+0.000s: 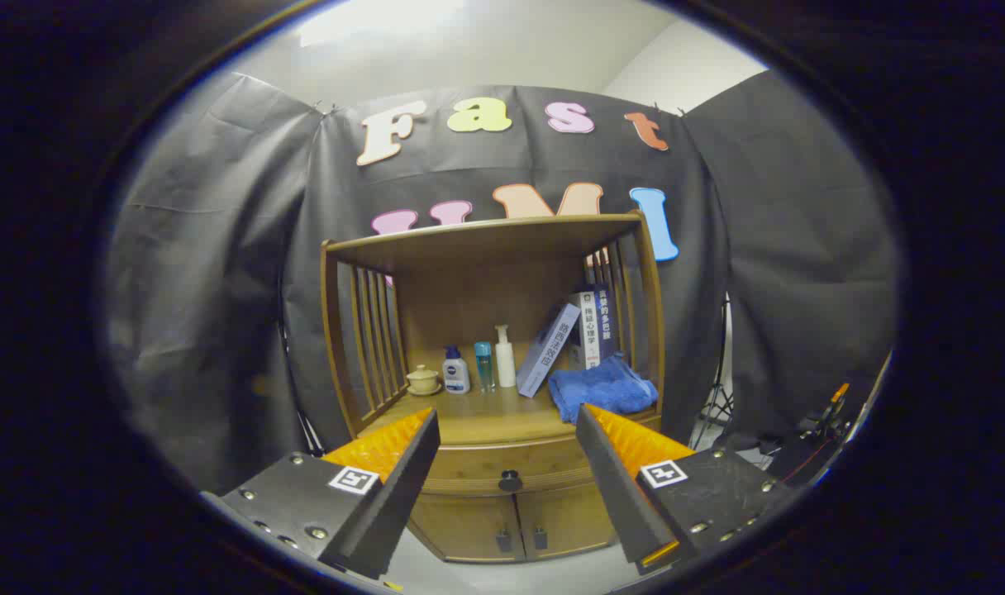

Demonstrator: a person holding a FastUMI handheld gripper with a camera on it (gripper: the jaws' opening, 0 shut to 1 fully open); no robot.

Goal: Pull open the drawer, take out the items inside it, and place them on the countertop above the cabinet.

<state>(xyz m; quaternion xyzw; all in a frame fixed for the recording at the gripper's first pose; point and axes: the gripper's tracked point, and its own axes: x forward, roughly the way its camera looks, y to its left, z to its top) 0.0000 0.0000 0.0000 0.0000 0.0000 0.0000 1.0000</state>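
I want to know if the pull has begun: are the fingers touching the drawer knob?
Apart. In the gripper view the open fingers stand well short of the knob, which sits beyond them, on the closed drawer.

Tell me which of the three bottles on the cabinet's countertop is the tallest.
The white pump bottle, rightmost of the three, beside the leaning book. Its nozzle rises above the clear blue bottle and the squat white bottle with the blue cap. The open gripper holds nothing.

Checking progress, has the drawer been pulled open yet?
No, the drawer sits flush in the cabinet, its knob beyond the open gripper.
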